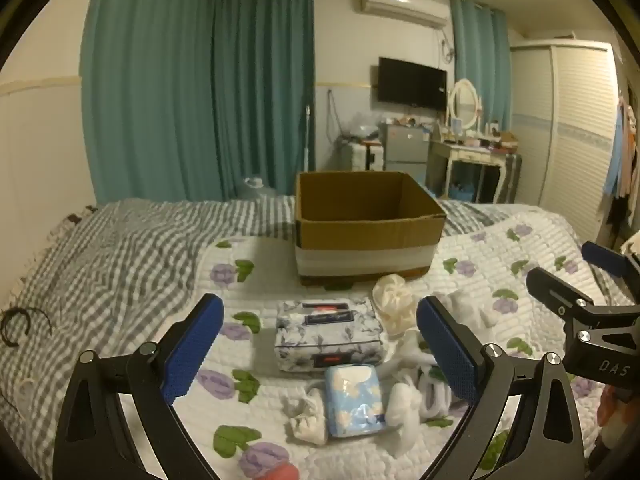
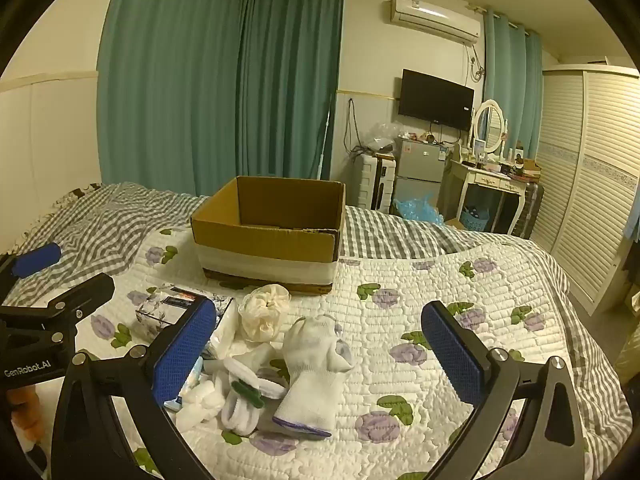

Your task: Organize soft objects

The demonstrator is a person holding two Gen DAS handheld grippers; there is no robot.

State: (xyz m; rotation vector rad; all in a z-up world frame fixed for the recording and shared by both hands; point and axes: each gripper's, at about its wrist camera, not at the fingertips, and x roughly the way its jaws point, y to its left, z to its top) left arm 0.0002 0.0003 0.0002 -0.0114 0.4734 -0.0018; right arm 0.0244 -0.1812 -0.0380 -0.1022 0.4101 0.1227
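Note:
An open cardboard box (image 1: 368, 226) stands on the bed; it also shows in the right wrist view (image 2: 268, 240). In front of it lies a pile of soft things: a floral tissue pack (image 1: 328, 334), a small blue tissue pack (image 1: 354, 400), a cream mesh ball (image 2: 264, 312), a white glove (image 2: 314, 364) and white socks (image 2: 240, 396). My left gripper (image 1: 320, 352) is open and empty, hovering over the tissue packs. My right gripper (image 2: 320, 356) is open and empty, above the glove.
The bed has a white quilt with purple flowers (image 2: 440, 320) and a grey checked sheet (image 1: 100, 248). A black hair tie (image 1: 16, 326) lies at the left. Curtains, a dresser (image 2: 492, 184) and a wardrobe (image 2: 592, 184) stand beyond the bed.

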